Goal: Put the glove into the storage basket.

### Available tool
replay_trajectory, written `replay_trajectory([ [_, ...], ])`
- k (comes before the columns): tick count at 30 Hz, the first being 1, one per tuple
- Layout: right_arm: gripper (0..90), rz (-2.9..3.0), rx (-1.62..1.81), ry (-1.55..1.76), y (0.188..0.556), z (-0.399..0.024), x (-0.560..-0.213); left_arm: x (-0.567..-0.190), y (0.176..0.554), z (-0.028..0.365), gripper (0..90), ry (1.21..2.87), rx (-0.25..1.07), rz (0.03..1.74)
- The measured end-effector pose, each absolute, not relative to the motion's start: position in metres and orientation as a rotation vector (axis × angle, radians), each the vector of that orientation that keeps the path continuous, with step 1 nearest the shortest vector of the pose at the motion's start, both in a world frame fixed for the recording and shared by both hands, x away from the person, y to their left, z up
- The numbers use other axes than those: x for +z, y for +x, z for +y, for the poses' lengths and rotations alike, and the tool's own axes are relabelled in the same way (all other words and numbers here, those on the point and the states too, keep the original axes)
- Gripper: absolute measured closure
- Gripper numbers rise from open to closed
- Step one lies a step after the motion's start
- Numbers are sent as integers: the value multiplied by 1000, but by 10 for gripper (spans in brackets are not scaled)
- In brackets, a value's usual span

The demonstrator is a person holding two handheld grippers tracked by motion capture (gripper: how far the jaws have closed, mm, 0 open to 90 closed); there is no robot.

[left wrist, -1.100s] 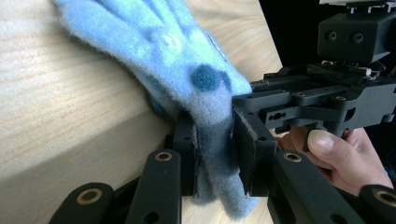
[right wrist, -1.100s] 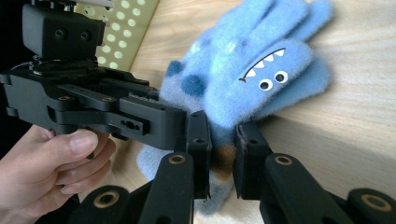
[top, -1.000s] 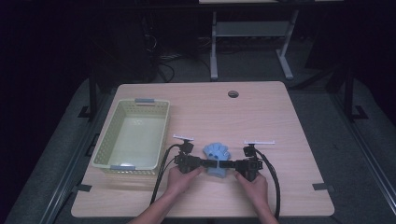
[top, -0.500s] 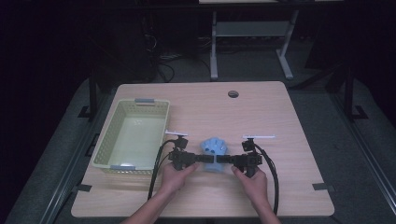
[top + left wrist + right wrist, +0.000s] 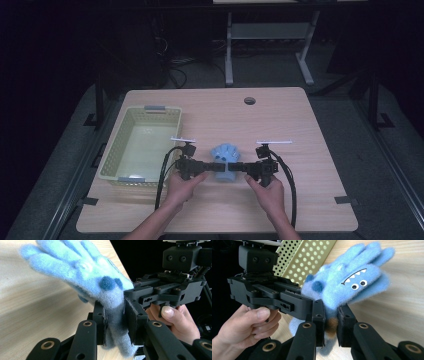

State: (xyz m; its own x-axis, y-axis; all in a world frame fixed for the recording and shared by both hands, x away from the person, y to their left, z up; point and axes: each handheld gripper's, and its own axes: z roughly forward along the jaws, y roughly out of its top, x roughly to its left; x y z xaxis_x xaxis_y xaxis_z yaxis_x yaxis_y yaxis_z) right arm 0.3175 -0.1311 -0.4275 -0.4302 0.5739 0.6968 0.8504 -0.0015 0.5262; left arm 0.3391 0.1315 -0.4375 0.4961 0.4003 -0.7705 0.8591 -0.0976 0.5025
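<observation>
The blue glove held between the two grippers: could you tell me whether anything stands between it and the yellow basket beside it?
Nothing visible does apart from the left gripper and the hand holding it, which sit on the basket's side. The blue glove is clamped by both grippers, and the yellow basket lies just beyond, open-topped with bare tabletop around it.

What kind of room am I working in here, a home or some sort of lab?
Most likely a lab or recording workspace, not a home: a bare wooden table with a cable hole, dark surroundings with cables on the floor, and another desk frame behind.
</observation>
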Motion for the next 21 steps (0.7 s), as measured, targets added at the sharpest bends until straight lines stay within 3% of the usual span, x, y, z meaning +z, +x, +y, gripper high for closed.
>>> replay_trajectory([
  [21,792,-2013,-1445,-1420,325,-117,-400,-408,341,150,712,1684,-517,1053],
])
